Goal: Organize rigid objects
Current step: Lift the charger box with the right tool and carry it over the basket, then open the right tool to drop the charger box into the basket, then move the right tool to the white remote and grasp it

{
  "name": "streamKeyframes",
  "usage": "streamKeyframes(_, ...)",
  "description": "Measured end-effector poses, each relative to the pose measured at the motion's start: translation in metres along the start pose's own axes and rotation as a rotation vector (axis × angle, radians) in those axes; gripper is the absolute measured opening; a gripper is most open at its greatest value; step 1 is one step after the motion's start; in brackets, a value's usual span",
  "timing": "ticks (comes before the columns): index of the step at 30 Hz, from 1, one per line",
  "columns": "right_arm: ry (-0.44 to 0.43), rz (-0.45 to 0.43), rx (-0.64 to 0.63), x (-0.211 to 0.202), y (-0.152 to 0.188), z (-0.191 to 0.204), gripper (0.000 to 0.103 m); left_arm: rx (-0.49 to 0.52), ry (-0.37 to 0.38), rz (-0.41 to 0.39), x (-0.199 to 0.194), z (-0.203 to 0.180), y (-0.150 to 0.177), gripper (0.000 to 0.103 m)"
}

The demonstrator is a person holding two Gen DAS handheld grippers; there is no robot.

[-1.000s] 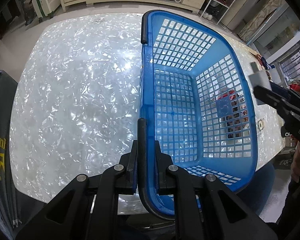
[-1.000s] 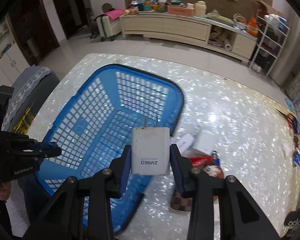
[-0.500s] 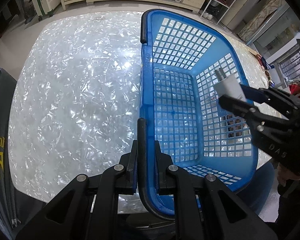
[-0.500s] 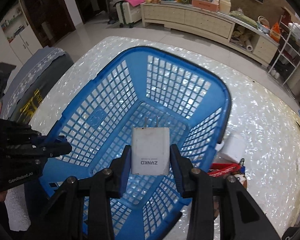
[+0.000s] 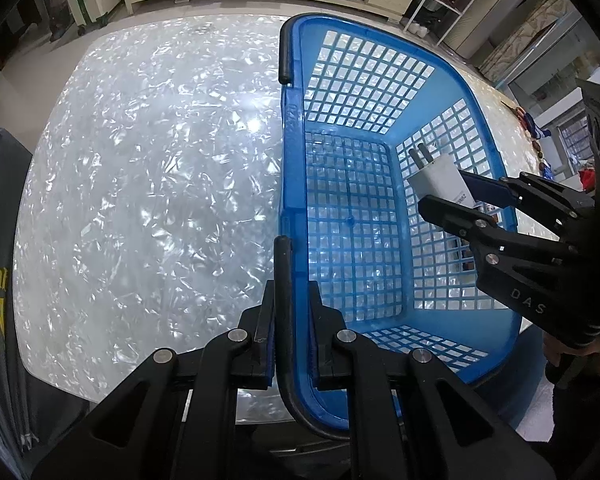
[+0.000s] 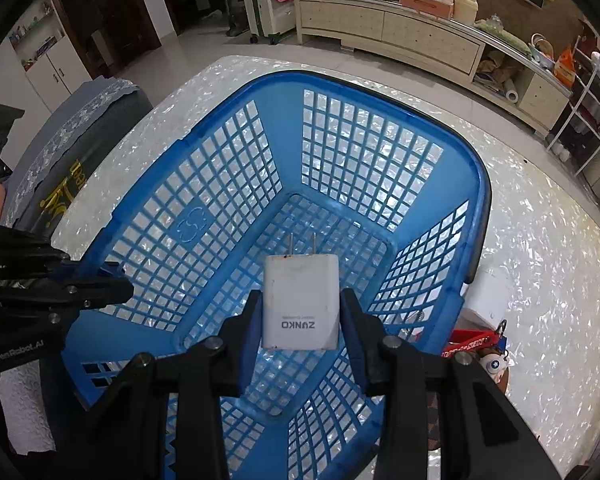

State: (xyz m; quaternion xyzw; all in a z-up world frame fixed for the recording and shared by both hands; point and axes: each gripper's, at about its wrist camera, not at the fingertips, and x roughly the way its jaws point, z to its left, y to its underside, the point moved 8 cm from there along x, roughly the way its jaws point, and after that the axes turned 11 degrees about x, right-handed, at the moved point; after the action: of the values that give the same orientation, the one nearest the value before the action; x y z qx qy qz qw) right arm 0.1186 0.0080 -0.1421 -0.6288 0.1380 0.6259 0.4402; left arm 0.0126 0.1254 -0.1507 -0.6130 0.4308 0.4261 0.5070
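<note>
A blue lattice basket (image 5: 380, 92) stands on the pearly white table (image 5: 148, 168); it also shows in the right wrist view (image 6: 204, 184). Its inside holds nothing. My left gripper (image 5: 290, 344) is shut on the basket's black handle (image 5: 283, 280) at the near rim. My right gripper (image 6: 300, 320) is shut on a white ZUNKO charger (image 6: 300, 300), prongs pointing forward, held above the basket's inside. In the left wrist view the charger (image 5: 440, 180) hangs over the basket's right side in my right gripper (image 5: 456, 196).
Right of the basket on the table lie a white box (image 6: 492, 296), a red tag (image 6: 476, 344) and a small round figure (image 6: 496, 364). A dark chair (image 6: 72, 152) stands at the table's left edge. A sideboard (image 6: 400, 32) runs along the far wall.
My right gripper has carried the charger from the table beside the basket to above the basket's inside. The left gripper has stayed shut on the handle.
</note>
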Motion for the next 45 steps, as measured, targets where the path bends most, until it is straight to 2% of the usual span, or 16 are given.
streamKeyframes(14, -0.004, -0.027, 0.007, -0.004, -0.005, -0.003, 0.036, -0.003, -0.008, 0.006, 0.001, 0.000, 0.002, 0.013)
streamKeyframes(16, 0.001, -0.044, 0.017, -0.006, -0.008, -0.004, 0.043, -0.005, -0.010, 0.009, 0.002, 0.000, 0.002, 0.013)
streamKeyframes(18, -0.019, -0.059, 0.017, -0.011, -0.010, -0.003, 0.068, -0.007, -0.012, 0.011, 0.003, 0.001, 0.002, 0.013)
streamKeyframes(20, -0.042, -0.072, 0.024, -0.016, -0.013, -0.003, 0.078, -0.007, -0.012, 0.011, 0.002, 0.000, 0.002, 0.013)
streamKeyframes(21, -0.044, -0.078, 0.029, -0.019, -0.015, -0.003, 0.087, -0.006, -0.016, 0.010, 0.002, -0.001, 0.002, 0.013)
streamKeyframes(28, -0.057, -0.120, 0.057, -0.054, -0.021, -0.019, 0.101, -0.008, -0.022, 0.017, 0.004, 0.000, 0.002, 0.013)
streamKeyframes(34, 0.030, -0.158, 0.135, -0.085, -0.014, -0.076, 0.103, -0.009, -0.024, 0.011, 0.003, 0.000, 0.002, 0.013)
streamKeyframes(40, 0.130, -0.085, 0.284, -0.086, 0.017, -0.153, 0.103, -0.014, -0.020, 0.008, 0.003, 0.000, 0.003, 0.013)
streamKeyframes(45, 0.153, -0.065, 0.381, -0.083, 0.043, -0.190, 0.103, -0.018, -0.012, 0.008, 0.003, 0.000, 0.003, 0.013)
